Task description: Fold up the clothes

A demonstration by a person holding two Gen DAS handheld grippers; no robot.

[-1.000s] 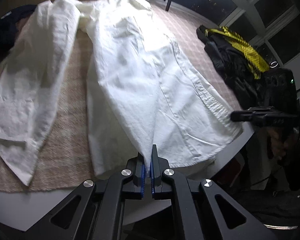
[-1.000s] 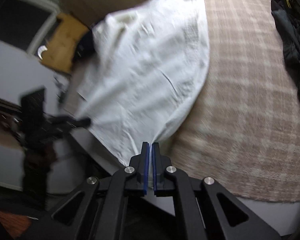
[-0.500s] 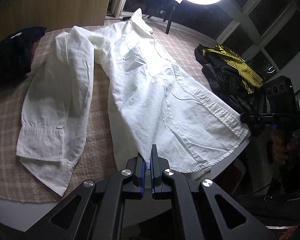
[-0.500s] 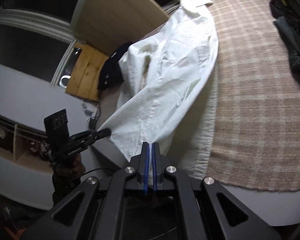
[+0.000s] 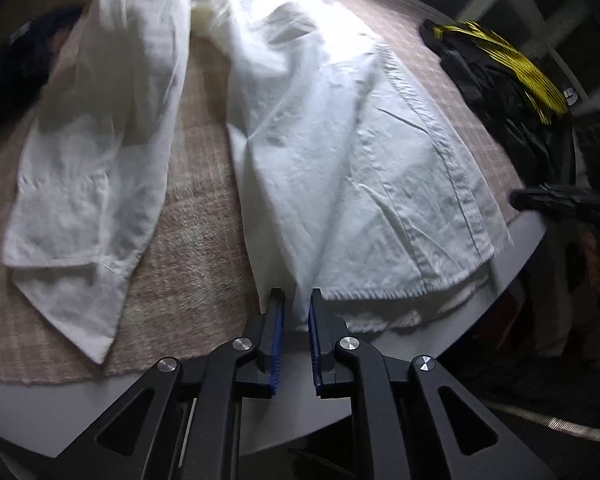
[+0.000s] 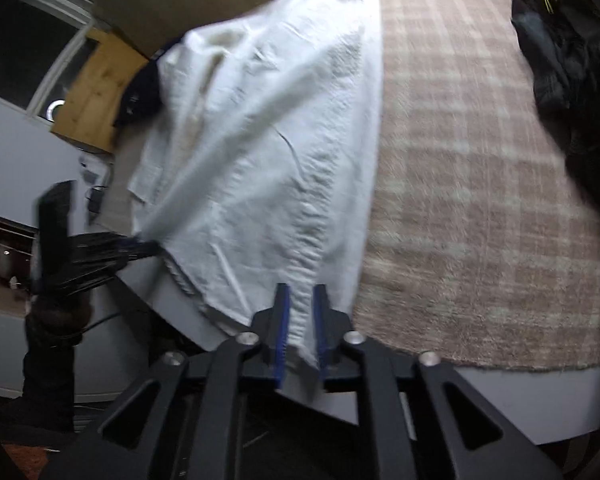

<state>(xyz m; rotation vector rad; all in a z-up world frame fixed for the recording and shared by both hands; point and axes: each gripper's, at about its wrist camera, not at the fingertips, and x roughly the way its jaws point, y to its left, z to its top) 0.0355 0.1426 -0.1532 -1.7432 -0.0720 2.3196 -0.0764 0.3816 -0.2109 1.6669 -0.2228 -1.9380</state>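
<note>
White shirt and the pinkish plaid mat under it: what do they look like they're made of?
White long-sleeved shirt: likely thin woven cotton or linen, matte; it creases sharply and shows stitched hems. Pinkish plaid mat: seemingly a soft woven textile with a fuzzy, napped surface.

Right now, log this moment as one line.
left gripper: open at shirt hem | right gripper: open, hem between fingers | shirt flat on rug

Left view: low at my table's near edge, facing along the shirt (image 5: 340,152).
Right view: close, same edge, facing across.
Shared: shirt (image 6: 268,152), rug (image 5: 196,220).
</note>
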